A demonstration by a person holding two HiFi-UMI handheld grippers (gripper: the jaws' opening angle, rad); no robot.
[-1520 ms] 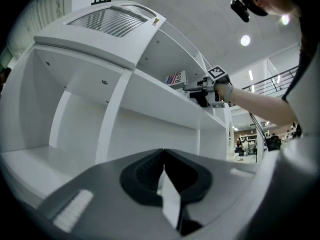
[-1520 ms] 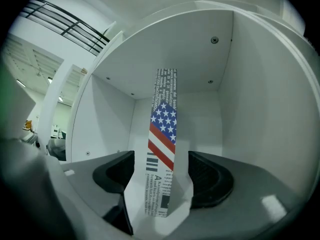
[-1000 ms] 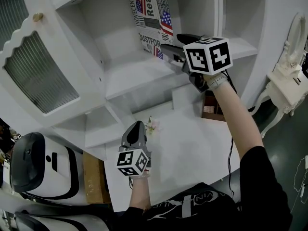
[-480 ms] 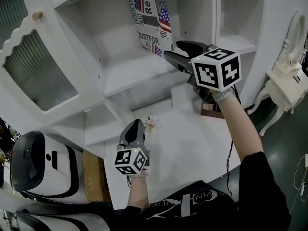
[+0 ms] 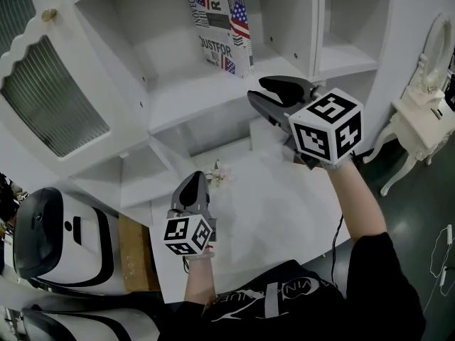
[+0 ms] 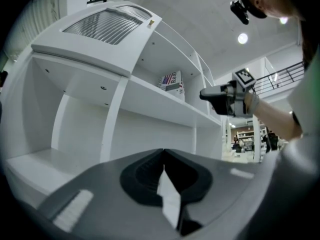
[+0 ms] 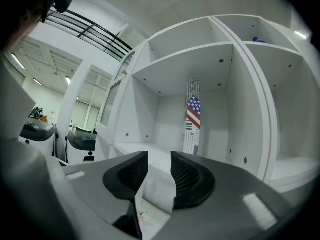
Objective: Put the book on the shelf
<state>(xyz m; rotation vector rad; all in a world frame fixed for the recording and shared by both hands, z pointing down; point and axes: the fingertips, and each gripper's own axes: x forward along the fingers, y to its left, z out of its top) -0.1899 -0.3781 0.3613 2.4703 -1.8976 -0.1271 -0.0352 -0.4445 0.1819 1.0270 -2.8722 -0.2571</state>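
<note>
A tall white shelf unit (image 5: 192,105) fills the far side, above a white table (image 5: 270,204). The book (image 5: 224,23), its cover printed with flags, stands upright on a middle shelf near the compartment's right wall. The right gripper (image 5: 256,89) hovers in front of that shelf, clear of the book. Its jaws are released and empty, and have just been closing. Nearer and to the left, the left gripper (image 5: 195,183) is clenched shut, holding nothing.

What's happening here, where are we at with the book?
A person is working with a gripper in each hand. The book stands upright on the white shelf, and nothing touches it. The right gripper hangs in front of that shelf; its jaws have just been closing, with nothing between them. The left gripper is shut and empty, low over the desk.
</note>
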